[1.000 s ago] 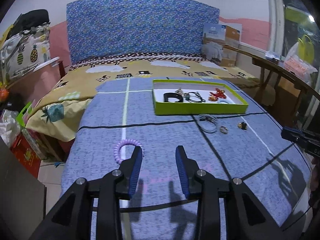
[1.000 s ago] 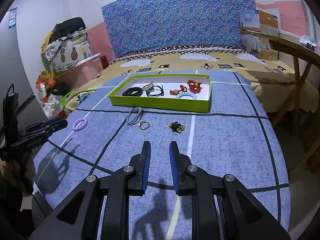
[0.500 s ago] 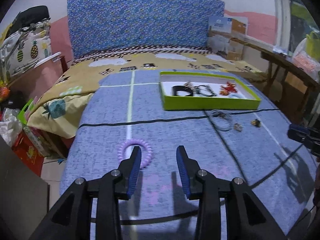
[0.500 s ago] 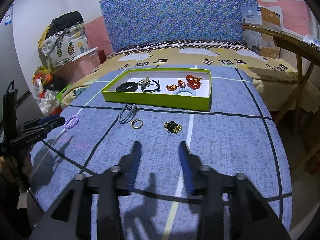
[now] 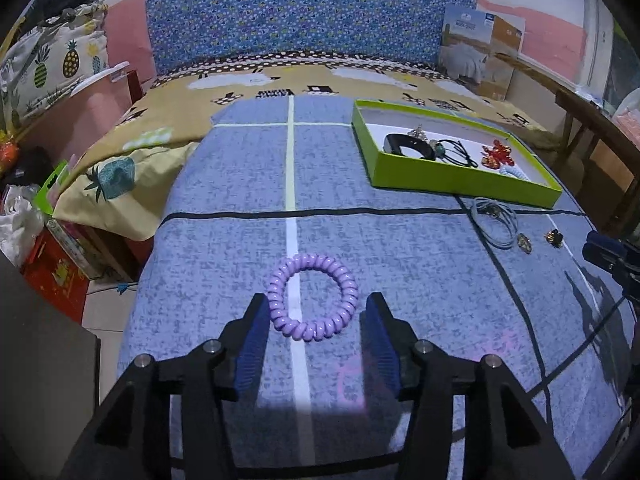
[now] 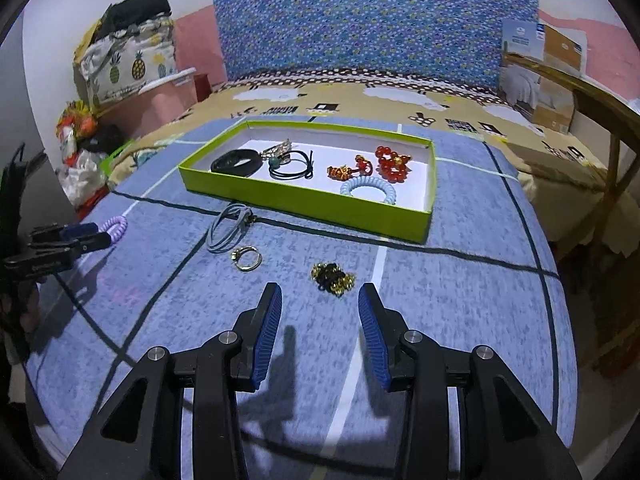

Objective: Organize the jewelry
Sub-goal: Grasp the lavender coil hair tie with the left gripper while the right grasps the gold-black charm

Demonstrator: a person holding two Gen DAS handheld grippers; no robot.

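Observation:
A purple spiral hair tie (image 5: 313, 297) lies on the blue bedcover between the tips of my open left gripper (image 5: 315, 312); its near edge sits between the pads. It also shows in the right wrist view (image 6: 116, 227). My right gripper (image 6: 319, 300) is open, just short of a black-and-gold trinket (image 6: 333, 277). A gold ring (image 6: 247, 258) and a grey cord loop (image 6: 230, 227) lie to its left. The green tray (image 6: 304, 200) holds a black band, a black cord, red beads and a light blue spiral tie (image 6: 369, 191).
The bed's left edge drops to the floor beside a red box (image 5: 52, 268) and bags. A wooden table (image 6: 600, 96) stands at the right. The patterned headboard (image 5: 304, 12) and a cardboard box (image 5: 480, 52) stand at the back.
Both grippers have opened wider. My left gripper moved forward so the purple hair tie now lies between its tips. My right gripper moved forward toward the black-and-gold trinket.

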